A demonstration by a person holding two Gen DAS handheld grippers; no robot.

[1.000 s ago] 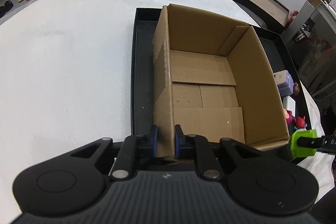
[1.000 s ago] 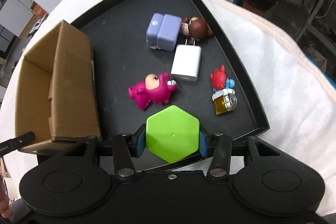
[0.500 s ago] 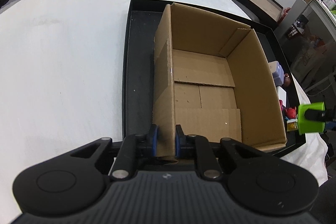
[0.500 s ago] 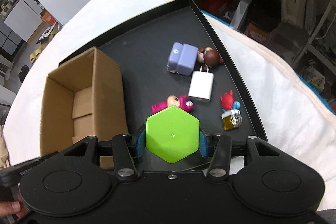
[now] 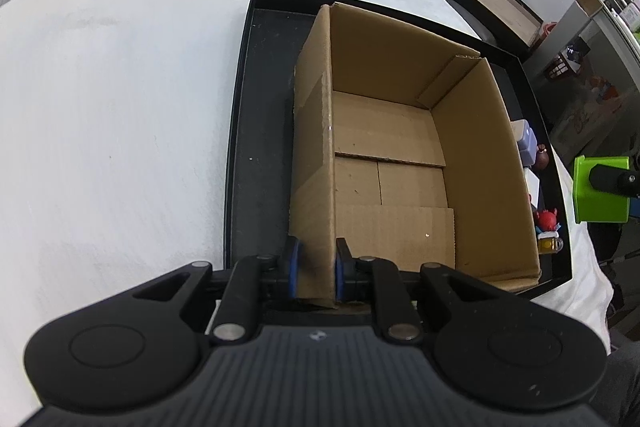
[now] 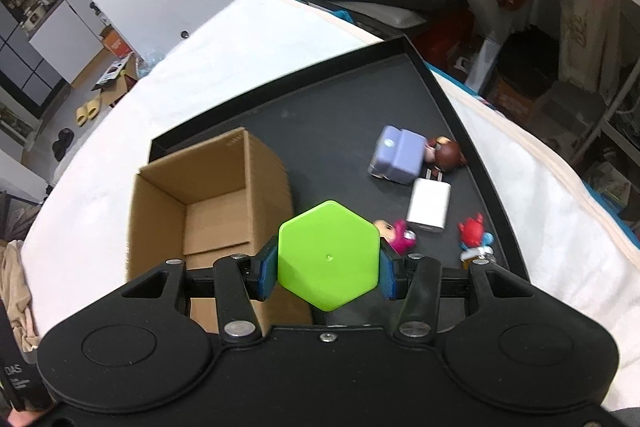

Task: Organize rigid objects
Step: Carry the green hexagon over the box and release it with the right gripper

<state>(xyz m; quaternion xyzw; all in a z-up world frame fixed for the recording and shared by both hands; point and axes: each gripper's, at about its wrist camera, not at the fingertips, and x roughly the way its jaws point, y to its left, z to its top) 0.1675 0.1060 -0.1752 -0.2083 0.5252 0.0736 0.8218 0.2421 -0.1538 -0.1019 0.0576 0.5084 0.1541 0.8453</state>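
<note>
Your left gripper (image 5: 314,269) was clamped on the near wall of the open cardboard box (image 5: 400,163) standing in the black tray (image 5: 240,147). Your right gripper (image 6: 328,267) gripped a green hexagonal block (image 6: 329,254), raised above the tray, just right of the box

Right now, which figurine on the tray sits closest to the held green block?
The pink figurine: it peeks out right beside the green hexagonal block. The red figurine and the brown-haired figurine lie farther off.
</note>
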